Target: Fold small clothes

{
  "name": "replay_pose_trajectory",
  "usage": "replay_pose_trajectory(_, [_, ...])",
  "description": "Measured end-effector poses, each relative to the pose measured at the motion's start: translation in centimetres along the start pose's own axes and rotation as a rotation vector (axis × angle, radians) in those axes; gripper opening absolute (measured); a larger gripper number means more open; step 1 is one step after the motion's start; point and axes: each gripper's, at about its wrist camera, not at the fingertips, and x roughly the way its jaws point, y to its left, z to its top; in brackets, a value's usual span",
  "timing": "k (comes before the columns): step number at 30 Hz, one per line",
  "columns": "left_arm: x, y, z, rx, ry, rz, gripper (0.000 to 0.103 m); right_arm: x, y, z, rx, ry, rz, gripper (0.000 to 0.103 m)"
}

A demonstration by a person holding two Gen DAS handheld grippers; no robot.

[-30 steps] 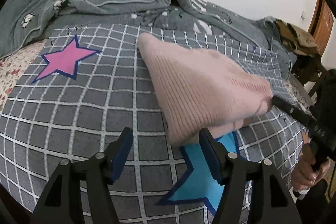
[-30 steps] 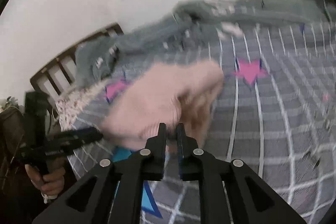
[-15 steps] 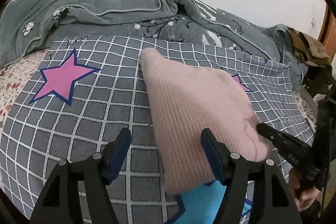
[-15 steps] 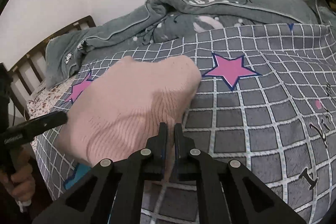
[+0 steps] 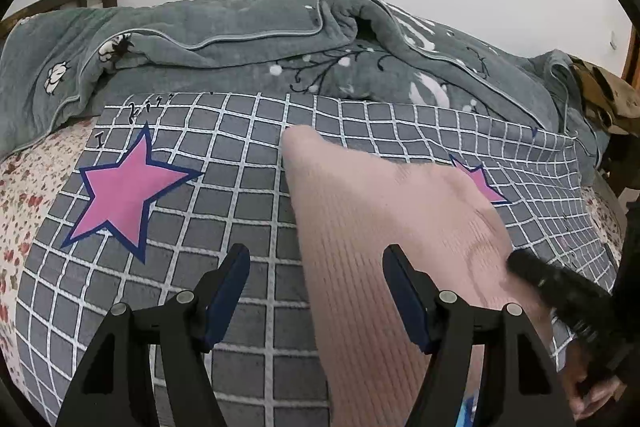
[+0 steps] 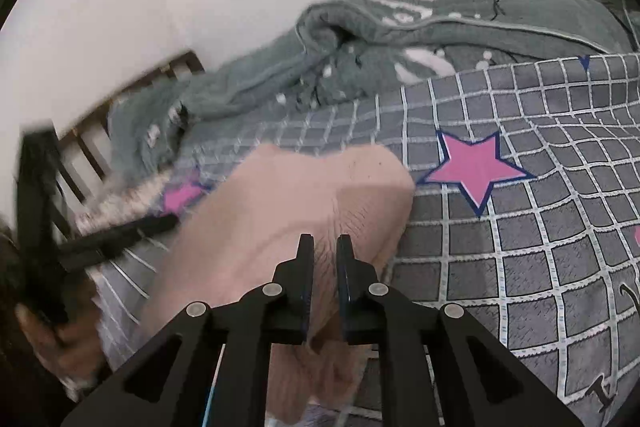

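Note:
A pink ribbed knit garment (image 5: 372, 223) lies folded on the grey checked blanket (image 5: 208, 211), its far corner pointing toward the quilt. My left gripper (image 5: 316, 287) is open and empty, its fingers straddling the garment's left edge. My right gripper (image 6: 324, 251) is shut on a fold of the pink garment (image 6: 288, 195) near its front right side. The right gripper also shows in the left wrist view (image 5: 552, 287) at the garment's right edge. The left gripper shows blurred in the right wrist view (image 6: 120, 231).
A crumpled grey-green quilt (image 5: 260, 51) lies along the back by the white wall. Pink stars (image 5: 124, 191) mark the blanket. A floral sheet (image 5: 20, 195) shows at left, a wooden headboard (image 6: 132, 91) beyond, and brown clothing (image 5: 604, 99) at far right.
The garment has been lowered from a raised, tilted hold onto the blanket, now covering the blue star. My right gripper stayed shut on it. My left gripper moved forward and stayed open.

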Motion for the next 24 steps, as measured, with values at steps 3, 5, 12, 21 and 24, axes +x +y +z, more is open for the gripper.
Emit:
replay_pose_trajectory(3, [0.5,0.2,0.3,0.017,-0.010,0.029,0.067,1.0,0.2,-0.3,-0.063,0.048,-0.077,0.012])
replay_pose_trajectory(5, [1.0,0.8,0.6,0.000,-0.001,0.031,0.066,0.6,0.4,0.2,-0.082,0.047,-0.083,0.013])
replay_pose_trajectory(12, [2.2,1.6,1.7,-0.049,0.020,-0.055,0.066,0.1,0.9,2.9,-0.089,-0.043,-0.048,0.031])
replay_pose_trajectory(21, [4.6,-0.1,1.8,0.022,0.027,-0.032,0.069,3.4,-1.2,1.5,-0.072,0.024,-0.014,0.034])
replay_pose_trajectory(24, [5.0,-0.8,1.5,0.032,0.032,-0.018,0.069,3.8,-1.1,1.0,-0.085,0.008,-0.018,0.035])
